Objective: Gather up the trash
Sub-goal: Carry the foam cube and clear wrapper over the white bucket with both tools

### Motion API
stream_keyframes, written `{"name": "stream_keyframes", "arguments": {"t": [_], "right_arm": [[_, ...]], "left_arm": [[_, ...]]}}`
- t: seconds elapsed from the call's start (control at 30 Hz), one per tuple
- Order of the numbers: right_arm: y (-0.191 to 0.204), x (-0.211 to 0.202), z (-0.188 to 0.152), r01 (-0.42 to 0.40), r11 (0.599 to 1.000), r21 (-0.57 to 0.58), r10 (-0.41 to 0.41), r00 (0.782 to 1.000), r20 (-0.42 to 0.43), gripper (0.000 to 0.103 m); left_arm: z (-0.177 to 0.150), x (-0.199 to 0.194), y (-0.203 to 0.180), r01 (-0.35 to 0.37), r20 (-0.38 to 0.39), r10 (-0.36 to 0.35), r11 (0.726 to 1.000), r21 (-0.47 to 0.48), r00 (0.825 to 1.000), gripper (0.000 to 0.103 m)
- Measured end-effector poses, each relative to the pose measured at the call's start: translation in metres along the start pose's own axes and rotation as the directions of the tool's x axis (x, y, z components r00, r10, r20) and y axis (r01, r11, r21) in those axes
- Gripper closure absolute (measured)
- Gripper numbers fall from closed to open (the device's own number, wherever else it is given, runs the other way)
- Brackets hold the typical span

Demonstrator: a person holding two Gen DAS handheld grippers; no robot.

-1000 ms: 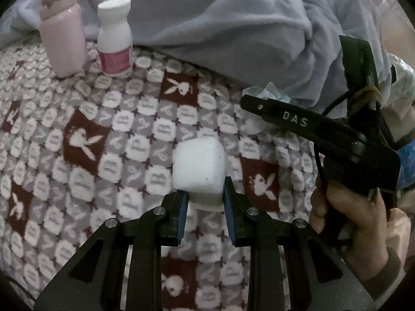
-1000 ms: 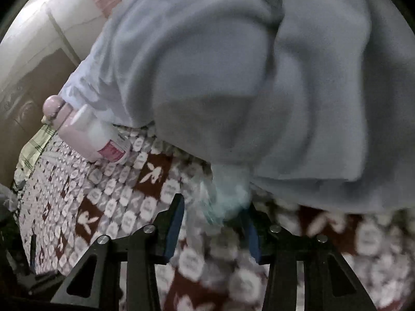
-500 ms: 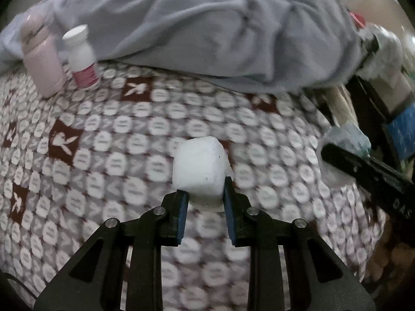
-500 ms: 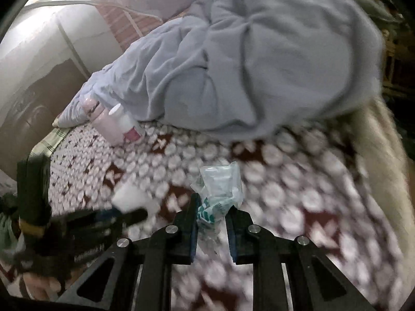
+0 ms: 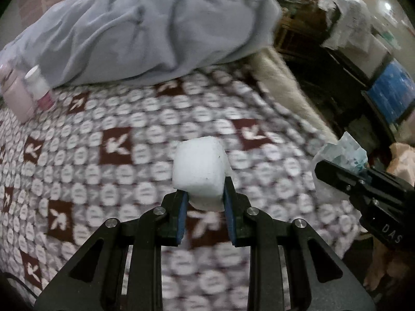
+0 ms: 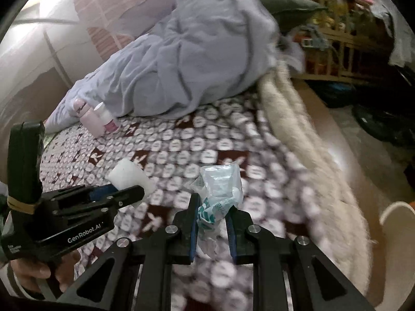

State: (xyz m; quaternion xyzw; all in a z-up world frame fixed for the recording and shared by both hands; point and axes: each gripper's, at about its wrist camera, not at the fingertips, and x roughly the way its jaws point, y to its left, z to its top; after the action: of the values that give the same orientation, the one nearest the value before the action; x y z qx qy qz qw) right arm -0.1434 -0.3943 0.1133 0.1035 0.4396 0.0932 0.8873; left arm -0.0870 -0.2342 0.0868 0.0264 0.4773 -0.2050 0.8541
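Note:
My left gripper [image 5: 205, 199] is shut on a white foam block [image 5: 199, 168] and holds it above the patterned bedspread [image 5: 129, 140]. My right gripper [image 6: 212, 207] is shut on a crumpled clear plastic wrapper with teal print [image 6: 220, 189], also held above the bed. The right gripper shows in the left wrist view [image 5: 321, 167] at the right edge with the wrapper [image 5: 342, 150]. The left gripper [image 6: 135, 190] with the foam block [image 6: 127, 175] shows at the left of the right wrist view.
A rumpled grey blanket [image 5: 145, 28] lies across the back of the bed. A pink bottle [image 5: 15, 96] and a white bottle with a pink label [image 5: 39, 85] stand at the far left. A cream fleece edge [image 6: 298, 129] borders the bed; cluttered furniture [image 5: 350, 39] stands beyond.
Both grippers have pulled back and up from the bed with their items. The right gripper closed on the wrapper and lifted it. The bottles now look farther away.

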Motion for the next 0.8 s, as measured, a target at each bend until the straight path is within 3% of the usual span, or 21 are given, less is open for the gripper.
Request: {"name": "stream_keyframes", "arguments": {"t": [0.33,0.8], "right_arm": [[-0.064,-0.056,-0.025,0.096,0.992,0.078,-0.1,0.994,0.04,0.085],[-0.137,-0.1,-0.059,0.204,0.957,0.208,-0.216,0.976,0.04,0.085]], "left_arm": [[0.001,0.003,-0.081,0.053,-0.005,-0.053,0.992,0.112,0.999,0.08],[-0.006,0.009,-0.157,0.145,-0.049,-0.138,0.966,0.212,0.989,0.08]]}}
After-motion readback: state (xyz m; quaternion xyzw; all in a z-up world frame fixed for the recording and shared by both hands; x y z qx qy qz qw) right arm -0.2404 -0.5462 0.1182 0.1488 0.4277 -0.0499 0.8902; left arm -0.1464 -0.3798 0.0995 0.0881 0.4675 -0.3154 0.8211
